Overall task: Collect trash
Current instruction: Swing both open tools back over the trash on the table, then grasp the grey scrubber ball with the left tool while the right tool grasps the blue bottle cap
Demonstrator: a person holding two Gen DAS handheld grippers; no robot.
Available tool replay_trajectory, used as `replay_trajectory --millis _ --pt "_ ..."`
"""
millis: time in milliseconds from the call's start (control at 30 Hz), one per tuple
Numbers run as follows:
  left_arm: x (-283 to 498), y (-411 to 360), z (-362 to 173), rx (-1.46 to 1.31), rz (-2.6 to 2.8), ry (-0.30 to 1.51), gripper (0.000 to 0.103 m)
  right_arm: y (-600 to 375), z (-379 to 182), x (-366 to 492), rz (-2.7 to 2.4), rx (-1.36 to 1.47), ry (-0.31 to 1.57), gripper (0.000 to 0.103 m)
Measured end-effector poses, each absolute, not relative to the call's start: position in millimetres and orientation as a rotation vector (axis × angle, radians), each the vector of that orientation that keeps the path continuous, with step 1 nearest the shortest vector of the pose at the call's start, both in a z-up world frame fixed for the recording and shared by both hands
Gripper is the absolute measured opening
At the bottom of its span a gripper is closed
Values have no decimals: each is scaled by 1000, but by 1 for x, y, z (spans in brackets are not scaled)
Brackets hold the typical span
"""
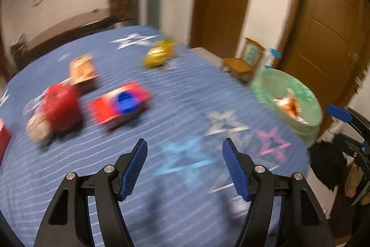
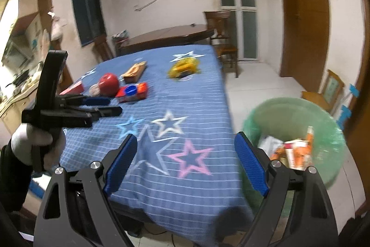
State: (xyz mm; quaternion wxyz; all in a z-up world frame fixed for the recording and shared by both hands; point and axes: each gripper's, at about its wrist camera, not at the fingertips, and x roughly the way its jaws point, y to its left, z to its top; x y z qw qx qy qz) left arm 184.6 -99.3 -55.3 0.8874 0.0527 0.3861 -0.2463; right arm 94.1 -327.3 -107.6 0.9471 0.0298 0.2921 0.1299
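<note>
On the blue star-patterned cloth (image 1: 185,89) lie a red box with a blue lid (image 1: 121,105), a red round thing (image 1: 61,108) beside a beige crumpled ball (image 1: 39,131), a brown packet (image 1: 83,72) and a yellow wrapper (image 1: 159,54). My left gripper (image 1: 186,168) hovers open above the cloth, short of them, with nothing between its fingers. My right gripper (image 2: 185,154) is open and empty over the table's near corner, next to the green-lined bin (image 2: 328,126), which holds orange and white cartons (image 2: 298,152). The left wrist view is blurred.
A white-gloved hand (image 2: 30,140) carries the left gripper (image 2: 115,105) at the table's left side. The bin stands on the floor off the table's right edge. A small wooden chair (image 1: 245,61), brown doors (image 1: 328,22) and a dark dining table (image 2: 166,35) lie beyond.
</note>
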Motion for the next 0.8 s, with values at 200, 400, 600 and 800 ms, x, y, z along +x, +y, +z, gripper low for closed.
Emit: replay_trajectory --millis 200,400,600,800 --pt "213 18 -62 -8 -329 842 68 -270 -114 116 362 7 637 82" --pt "252 88 -67 46 -187 854 73 -218 -112 149 431 -30 654 82" --pt "290 107 -82 113 -237 896 74 -188 -114 184 456 -21 682 82" --pt "312 92 -90 168 -362 890 74 -167 -116 213 457 -28 695 82"
